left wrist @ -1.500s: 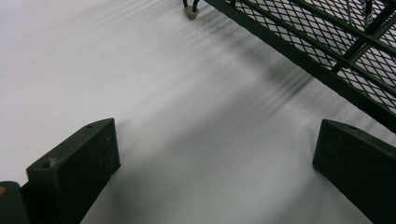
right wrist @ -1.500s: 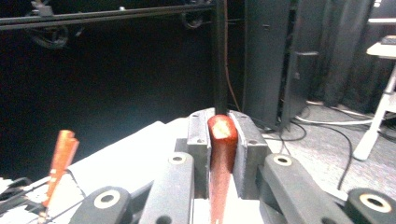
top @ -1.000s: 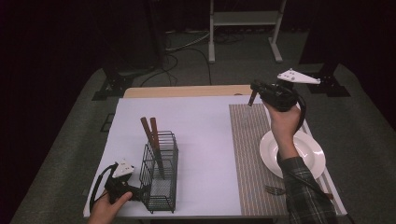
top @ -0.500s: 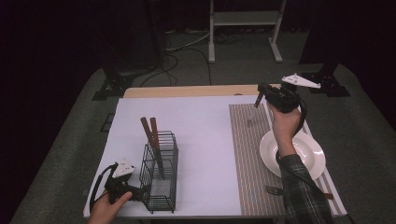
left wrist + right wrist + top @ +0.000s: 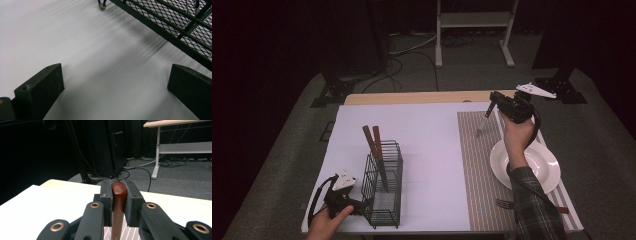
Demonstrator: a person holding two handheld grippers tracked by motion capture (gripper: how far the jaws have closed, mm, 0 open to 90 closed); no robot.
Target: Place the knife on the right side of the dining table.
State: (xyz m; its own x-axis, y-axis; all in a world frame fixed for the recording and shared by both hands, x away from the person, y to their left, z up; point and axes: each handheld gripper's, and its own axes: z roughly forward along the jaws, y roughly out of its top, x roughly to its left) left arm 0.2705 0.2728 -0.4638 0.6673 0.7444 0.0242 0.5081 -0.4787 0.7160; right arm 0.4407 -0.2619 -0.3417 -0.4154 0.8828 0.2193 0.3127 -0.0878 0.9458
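The right gripper point(image 5: 493, 106) clamps its jaws on the red-brown wooden handle of a metal utensil point(image 5: 118, 202), hanging above the striped placemat point(image 5: 474, 150). The left gripper point(image 5: 354, 200) rests, jaws spread wide and released, beside the black wire caddy point(image 5: 384, 200) on the white worktop point(image 5: 427, 145).

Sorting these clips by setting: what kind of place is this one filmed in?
Probably a recording studio or lab set up as a mock dining table, not a home. Black curtains surround the white-covered table, cables trail over the grey carpet, and a place mat, plate and wire cutlery basket look staged.
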